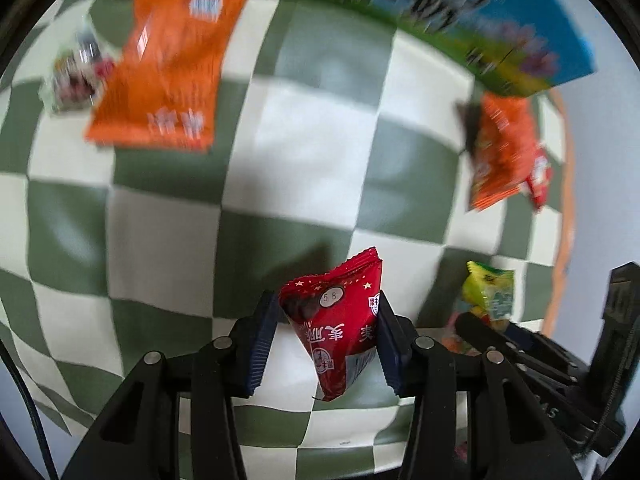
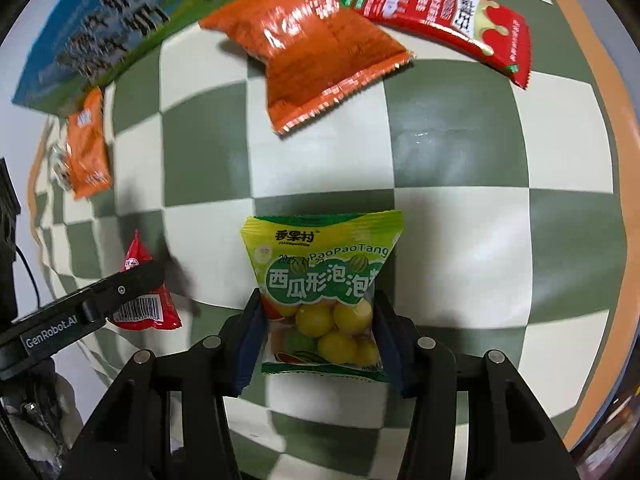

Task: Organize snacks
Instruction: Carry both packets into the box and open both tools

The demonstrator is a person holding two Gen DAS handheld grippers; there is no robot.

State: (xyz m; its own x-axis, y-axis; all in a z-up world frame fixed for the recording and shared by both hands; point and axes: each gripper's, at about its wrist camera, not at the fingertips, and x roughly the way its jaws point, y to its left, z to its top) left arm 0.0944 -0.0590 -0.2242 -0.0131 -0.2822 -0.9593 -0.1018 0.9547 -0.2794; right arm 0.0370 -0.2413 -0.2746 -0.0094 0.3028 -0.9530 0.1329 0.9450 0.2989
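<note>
My left gripper [image 1: 326, 336] is shut on a small red snack packet [image 1: 336, 320] and holds it above the green-and-white checkered cloth [image 1: 300, 152]. My right gripper [image 2: 320, 332] is shut on a green-and-yellow bubble gum packet [image 2: 324, 288], also held above the cloth. The right gripper with its green packet [image 1: 490, 294] shows at the lower right of the left wrist view. The left gripper and its red packet [image 2: 144, 304] show at the left of the right wrist view.
An orange packet [image 1: 168, 68] and a small clear-wrapped snack [image 1: 76, 72] lie at the upper left. Another orange packet [image 2: 316, 44] and a long red packet [image 2: 436, 16] lie further off. A blue-and-green carton [image 1: 500, 16] lies along the back. The cloth has an orange border [image 2: 612, 128].
</note>
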